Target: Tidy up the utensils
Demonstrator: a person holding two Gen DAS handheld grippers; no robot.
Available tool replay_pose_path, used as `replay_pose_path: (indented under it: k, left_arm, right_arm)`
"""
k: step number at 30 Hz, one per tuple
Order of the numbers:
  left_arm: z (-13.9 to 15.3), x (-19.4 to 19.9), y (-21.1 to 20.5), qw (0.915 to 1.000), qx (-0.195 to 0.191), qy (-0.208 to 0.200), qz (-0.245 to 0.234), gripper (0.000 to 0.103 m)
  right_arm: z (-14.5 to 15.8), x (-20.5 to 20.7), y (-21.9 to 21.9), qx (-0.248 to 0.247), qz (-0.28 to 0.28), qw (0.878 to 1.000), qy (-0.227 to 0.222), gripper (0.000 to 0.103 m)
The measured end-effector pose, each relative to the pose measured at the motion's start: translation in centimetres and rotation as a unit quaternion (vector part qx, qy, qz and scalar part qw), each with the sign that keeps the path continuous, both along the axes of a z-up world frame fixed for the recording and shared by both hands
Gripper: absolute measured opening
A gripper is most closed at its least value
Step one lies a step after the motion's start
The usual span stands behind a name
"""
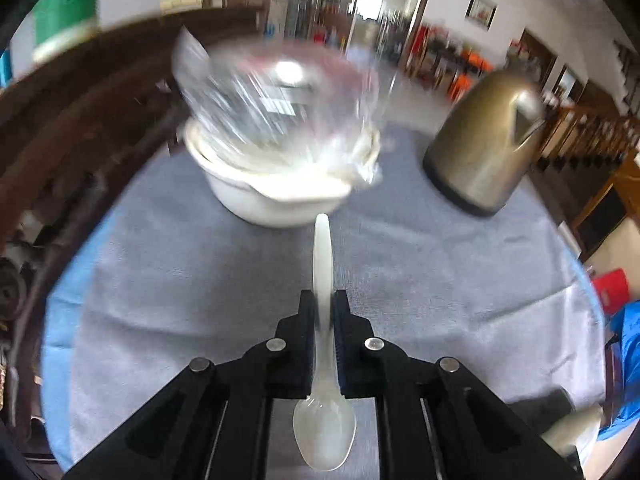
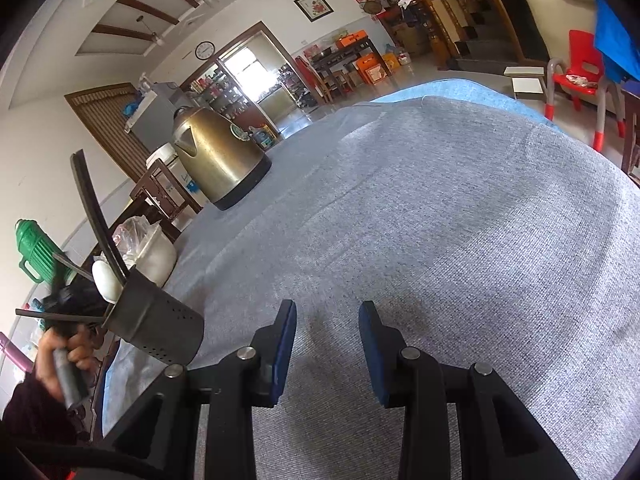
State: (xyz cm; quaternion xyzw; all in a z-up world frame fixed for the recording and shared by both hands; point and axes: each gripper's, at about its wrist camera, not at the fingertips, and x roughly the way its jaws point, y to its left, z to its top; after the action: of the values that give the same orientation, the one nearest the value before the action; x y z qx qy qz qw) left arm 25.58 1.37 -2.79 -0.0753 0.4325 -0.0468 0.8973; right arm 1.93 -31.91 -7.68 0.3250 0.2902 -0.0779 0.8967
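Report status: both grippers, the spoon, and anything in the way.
Left gripper shut on white spoon, handle forward. Right gripper open, empty, over grey cloth. White bowl ahead; kettle off right.

No writing can be read anywhere. The round green emblem (image 2: 239,132) on the brass-coloured metal kettle (image 2: 218,156) is too small to make out, and the left view is blurred.

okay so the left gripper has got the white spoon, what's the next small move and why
Probably carry the white plastic spoon over to the dark perforated utensil holder and lower it in. The left gripper is shut on its handle, clear of the white bowl, and the holder already has a white spoon standing in it.
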Motion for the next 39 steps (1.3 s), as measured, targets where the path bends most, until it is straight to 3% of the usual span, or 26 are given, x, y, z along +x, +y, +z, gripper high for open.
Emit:
replay_pose_path:
  k: [4,10,14,17,21,24,29,35,39]
  left_arm:
    - [4.1,-5.6,1.4,0.9974,-0.012,-0.071,0.003,0.009]
    - [10.3,-13.7,0.5,0.9847,-0.042,-0.169,-0.012,0.009]
    - [13.2,-17.3,-2.5,0.9742,-0.065,-0.211,-0.047,0.009]
    - [14.2,-17.7,-5.0,0.9692,-0.088,-0.220,-0.067,0.009]
    - [13.9,-16.3,-8.2,0.9667,-0.093,-0.226,-0.076,0.009]
    - [12.7,-14.7,-10.0,0.9697,-0.083,-0.220,-0.066,0.009]
    - [11.0,-13.4,-11.7,0.9715,-0.071,-0.221,-0.047,0.009]
    - [8.5,-11.9,-12.4,0.9723,-0.101,-0.208,-0.032,0.009]
    - [6.6,-11.2,-12.8,0.9765,-0.091,-0.194,-0.025,0.009]
  right_arm:
    - [0.0,0.0,0.0,0.000,-0.001,1.000,0.000,0.036]
    - [0.0,-0.1,0.0,0.000,-0.003,1.000,-0.001,0.036]
    - [0.0,-0.3,0.0,0.001,-0.004,1.000,-0.004,0.036]
    - [0.0,-0.4,-0.1,0.001,-0.004,1.000,-0.007,0.036]
    - [0.1,-0.7,-0.1,0.001,-0.003,1.000,-0.011,0.036]
    - [0.2,-0.8,0.0,0.000,0.000,1.000,-0.018,0.036]
    - [0.3,-0.8,0.0,-0.002,0.005,1.000,-0.021,0.036]
    - [0.3,-0.7,0.0,0.001,0.007,1.000,-0.021,0.036]
    - [0.3,-0.7,-0.1,0.002,0.007,1.000,-0.021,0.036]
